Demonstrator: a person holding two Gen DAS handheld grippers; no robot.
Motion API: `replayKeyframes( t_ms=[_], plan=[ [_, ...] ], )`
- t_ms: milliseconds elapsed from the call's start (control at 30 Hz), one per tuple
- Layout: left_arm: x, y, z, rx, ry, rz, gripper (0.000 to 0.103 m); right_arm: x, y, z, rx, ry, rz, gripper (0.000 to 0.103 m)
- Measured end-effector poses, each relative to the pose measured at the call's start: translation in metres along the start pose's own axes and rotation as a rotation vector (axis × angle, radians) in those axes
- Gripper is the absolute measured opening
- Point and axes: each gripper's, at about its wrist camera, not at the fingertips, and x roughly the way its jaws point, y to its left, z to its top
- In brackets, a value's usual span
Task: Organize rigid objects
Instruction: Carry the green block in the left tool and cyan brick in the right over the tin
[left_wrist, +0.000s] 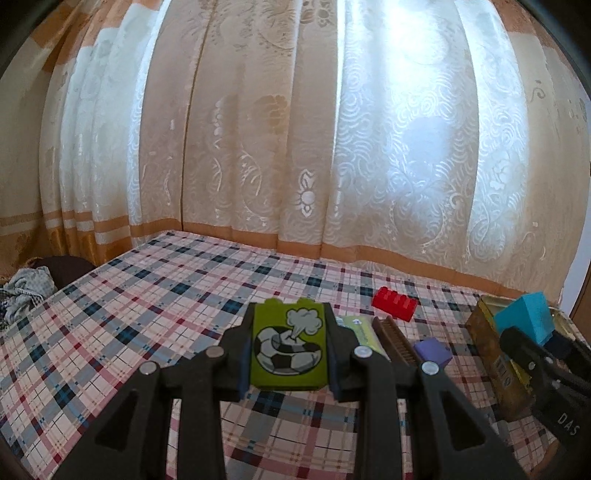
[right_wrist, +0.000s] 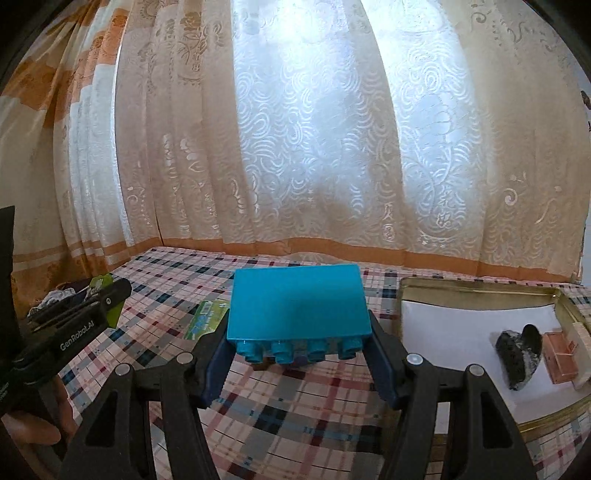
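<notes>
Left claw (left_wrist: 288, 350) grips the green block (left_wrist: 289, 341) — right claw (right_wrist: 299, 354) clamps the blue brick (right_wrist: 297, 310).

Plaid tablecloth surface (left_wrist: 147, 314): bore red brick (left_wrist: 394, 304), green packet (left_wrist: 364, 332), brown brush (left_wrist: 397, 341), purple block (left_wrist: 432, 350), centre right; gold tin (right_wrist: 476, 290), right edge.

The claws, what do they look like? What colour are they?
Both are black plastic with two long fingers and dark blue pads. The left claw and right claw have triangle cut-outs and round silver rivets at the joints. White lettering on the left claw's side reads GenRobot.AI.
</notes>
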Motion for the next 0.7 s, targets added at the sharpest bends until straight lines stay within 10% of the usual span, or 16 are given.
replayKeyframes(
  t_ms=[700],
  plan=[
    [-0.013,-0.056,-0.011,0.063,-0.010,-0.046,0.030,-0.015,-0.031,-0.005,0.001,-0.019,-0.065,0.067]
  ],
)
